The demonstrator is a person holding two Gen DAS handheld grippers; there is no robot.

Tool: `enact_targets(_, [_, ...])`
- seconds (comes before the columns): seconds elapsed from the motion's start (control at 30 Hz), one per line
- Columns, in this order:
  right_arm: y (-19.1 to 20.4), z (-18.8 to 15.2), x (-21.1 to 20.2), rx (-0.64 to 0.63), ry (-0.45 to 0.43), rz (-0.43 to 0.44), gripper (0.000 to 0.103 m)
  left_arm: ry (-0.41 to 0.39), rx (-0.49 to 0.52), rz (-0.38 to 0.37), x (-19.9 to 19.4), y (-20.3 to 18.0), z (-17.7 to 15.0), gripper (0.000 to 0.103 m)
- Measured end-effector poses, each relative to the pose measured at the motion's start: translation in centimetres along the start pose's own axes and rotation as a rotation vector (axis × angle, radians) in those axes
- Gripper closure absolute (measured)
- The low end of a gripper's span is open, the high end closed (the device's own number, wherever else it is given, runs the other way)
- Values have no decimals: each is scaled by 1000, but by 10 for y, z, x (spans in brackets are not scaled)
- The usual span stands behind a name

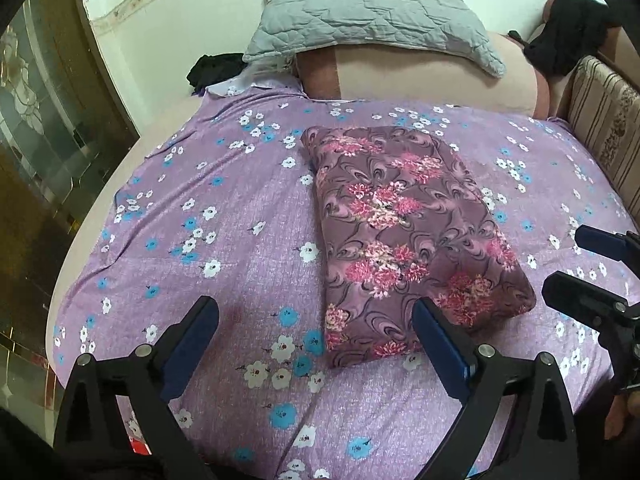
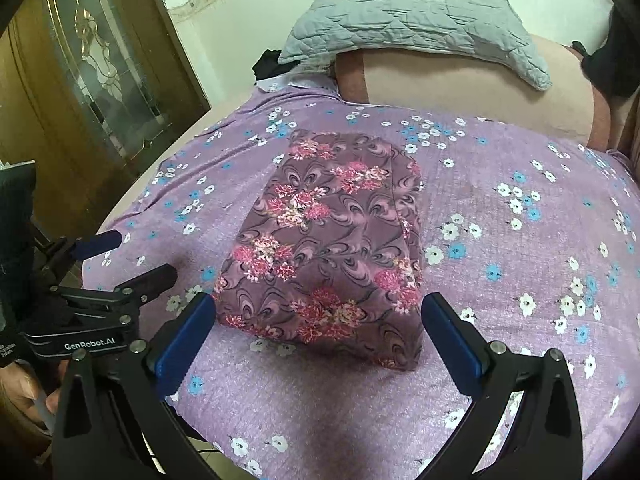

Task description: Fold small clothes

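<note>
Grippers first, nearest me: my left gripper (image 1: 316, 322) and right gripper (image 2: 318, 318) both gape wide, holding nothing. Just beyond their tips, a folded floral garment (image 2: 328, 248) lies flat on the purple flowered bedsheet (image 2: 500, 240). Farther back, a grey pillow (image 2: 412, 20) rests against the wall.

A home bedroom: bed (image 1: 224, 216) with floral sheet, pillow (image 1: 372, 20).

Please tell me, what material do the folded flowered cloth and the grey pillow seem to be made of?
Folded flowered cloth: seemingly a thin, soft woven fabric with a matte printed pattern; its edges fold sharply and it lies in flat layers. Grey pillow: apparently a quilted textile cover, matte, with stitched panels and many small creases. The exact fibres cannot be told.
</note>
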State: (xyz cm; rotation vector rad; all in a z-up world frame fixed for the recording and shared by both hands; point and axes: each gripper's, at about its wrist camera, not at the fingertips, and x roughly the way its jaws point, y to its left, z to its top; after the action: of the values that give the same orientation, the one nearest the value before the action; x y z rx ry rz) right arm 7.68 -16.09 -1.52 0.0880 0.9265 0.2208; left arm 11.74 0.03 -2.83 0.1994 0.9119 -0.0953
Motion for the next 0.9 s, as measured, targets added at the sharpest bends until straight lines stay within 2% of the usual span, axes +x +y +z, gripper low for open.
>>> enact_targets(0.9, [-21,14,35,14,45,6,0,29,-29,-35,40,-2,16,4])
